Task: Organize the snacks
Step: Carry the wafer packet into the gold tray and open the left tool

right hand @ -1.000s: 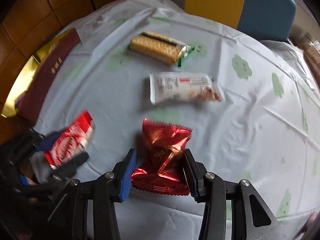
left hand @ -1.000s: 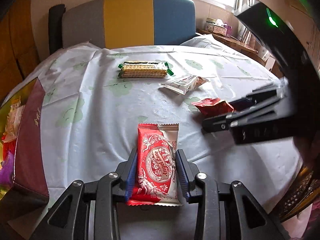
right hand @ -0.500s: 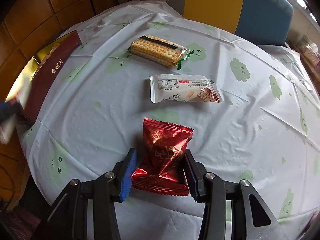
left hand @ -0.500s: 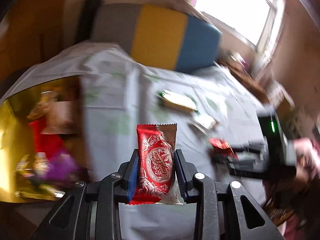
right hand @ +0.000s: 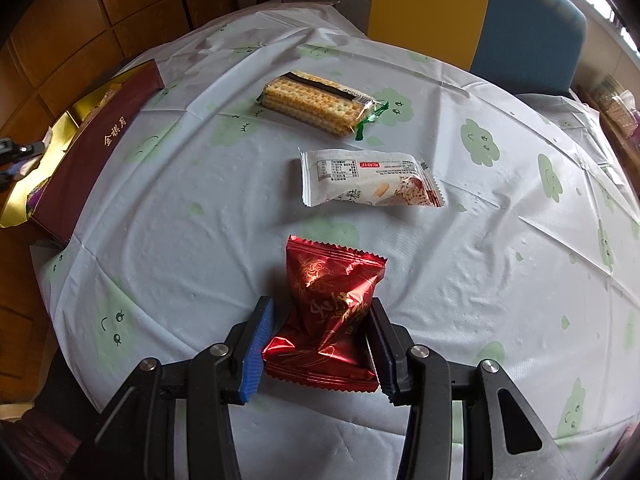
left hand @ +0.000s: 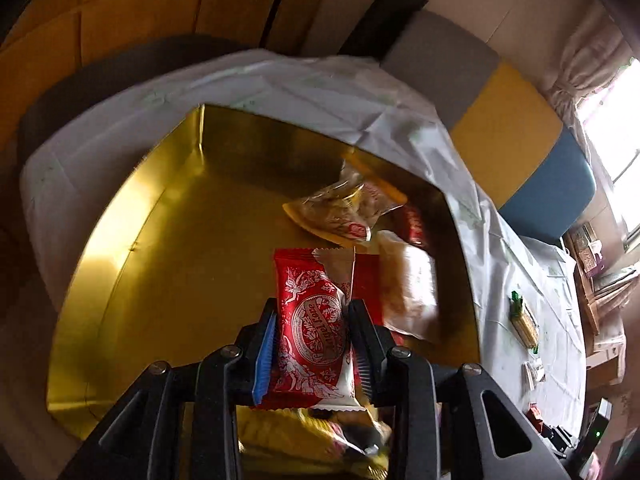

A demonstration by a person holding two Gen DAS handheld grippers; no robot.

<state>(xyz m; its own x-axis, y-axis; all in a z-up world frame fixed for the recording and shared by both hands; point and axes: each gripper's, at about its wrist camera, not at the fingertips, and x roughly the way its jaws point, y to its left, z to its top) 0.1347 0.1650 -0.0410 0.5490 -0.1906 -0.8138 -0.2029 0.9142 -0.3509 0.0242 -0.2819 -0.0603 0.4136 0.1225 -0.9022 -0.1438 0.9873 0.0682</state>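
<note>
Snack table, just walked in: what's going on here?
A person is sorting snacks with two handheld grippers. The left gripper carries a red-and-white packet above the gold-lined box, which already holds several snacks; its jaws are opening with the packet between them. The right gripper is clamped on a dark red foil packet at the tablecloth. A cracker pack and a white packet lie loose on the cloth.

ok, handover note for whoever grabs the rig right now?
Left tool: jaws opening, red-and-white packet between them, above the gold box.
Right tool: shut on dark red foil packet, over the tablecloth.
Done: several snacks already lie in the box.
Left: box both held packets, then the cracker pack and white packet lying on the cloth.
</note>
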